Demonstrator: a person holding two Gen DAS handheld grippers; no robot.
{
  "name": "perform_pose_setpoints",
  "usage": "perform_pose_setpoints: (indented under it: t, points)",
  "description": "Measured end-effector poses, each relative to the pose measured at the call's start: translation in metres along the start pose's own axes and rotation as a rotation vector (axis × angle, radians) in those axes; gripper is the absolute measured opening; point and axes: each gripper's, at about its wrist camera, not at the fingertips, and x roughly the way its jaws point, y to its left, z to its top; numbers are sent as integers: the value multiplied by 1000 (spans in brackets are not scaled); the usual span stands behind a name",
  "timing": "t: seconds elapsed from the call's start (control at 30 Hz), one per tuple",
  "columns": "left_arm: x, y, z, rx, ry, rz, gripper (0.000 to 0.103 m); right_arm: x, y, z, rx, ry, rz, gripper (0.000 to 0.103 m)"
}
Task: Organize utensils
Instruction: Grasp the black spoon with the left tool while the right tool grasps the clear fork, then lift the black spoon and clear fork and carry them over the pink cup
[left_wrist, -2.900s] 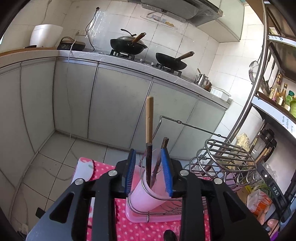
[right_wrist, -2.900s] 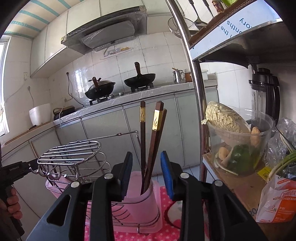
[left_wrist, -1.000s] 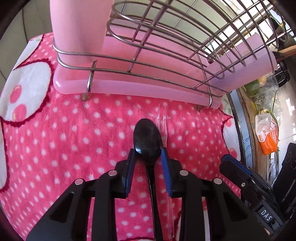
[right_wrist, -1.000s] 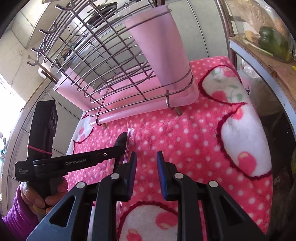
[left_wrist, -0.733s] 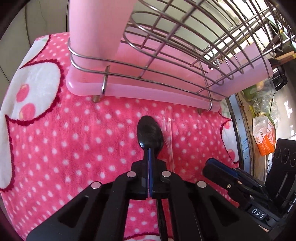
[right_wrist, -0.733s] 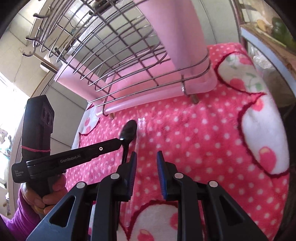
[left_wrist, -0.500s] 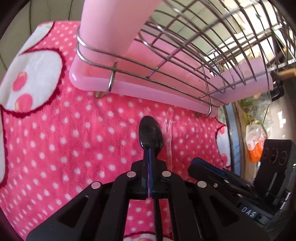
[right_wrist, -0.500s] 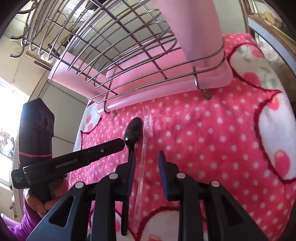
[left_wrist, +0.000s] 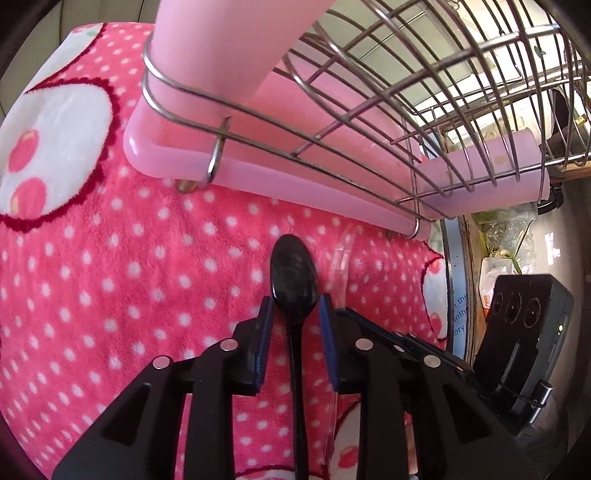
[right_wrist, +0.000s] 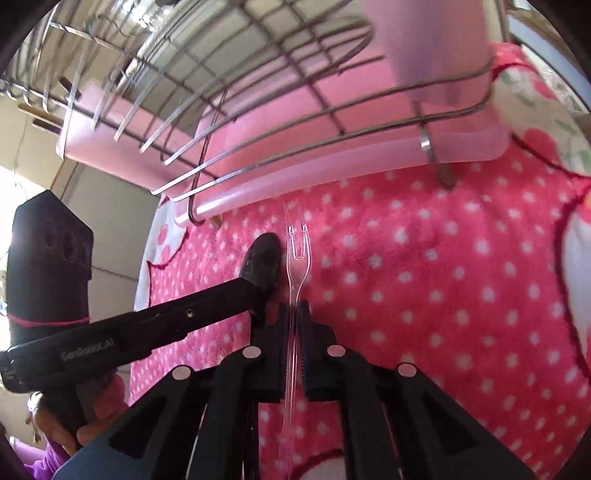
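Two pairs of tongs work side by side over a pink polka-dot cloth (left_wrist: 110, 280), near the front edge of a wire drying rack (left_wrist: 369, 122) on its pink drip tray (left_wrist: 258, 177). The left tongs (left_wrist: 295, 306) straddle a black spoon (left_wrist: 293, 273), jaws opening, pads clear of it on both sides; the spoon lies flat on the cloth, bowl pointing at the rack. Just beside it, the right tongs (right_wrist: 293, 314) have pinched down on the handle of a clear plastic fork (right_wrist: 295, 254), tines toward the tray. Both utensils appear bound for the pink cup (left_wrist: 229, 48) seated in the rack's corner ring, its contents out of view. The rack's basket shows nothing inside from here. A person's hand (right_wrist: 88, 417) grips the left tool.
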Motion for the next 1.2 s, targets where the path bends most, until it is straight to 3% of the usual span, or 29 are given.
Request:
perform_pose_setpoints:
  t: [0.5, 0.53, 0.6, 0.73, 1.0, 1.2]
  points:
    - [30, -45, 2, 110, 42, 179, 24, -38, -35, -13, 68, -54, 26, 5]
    - [28, -44, 2, 121, 38, 185, 18, -40, -34, -14, 65, -58, 26, 5]
    - [30, -51, -2, 142, 29, 180, 15, -38, -30, -16, 52, -67, 19, 5]
    - [22, -54, -11, 157, 16, 111, 3, -47, -28, -19, 41, -90, 14, 5]
    - [-20, -69, -35, 243, -139, 99, 3, -77, -20, -29, -6, -175, -15, 5]
    - [-82, -64, -48, 288, -308, 142, 3, -112, 2, -36, -102, -299, -57, 5]
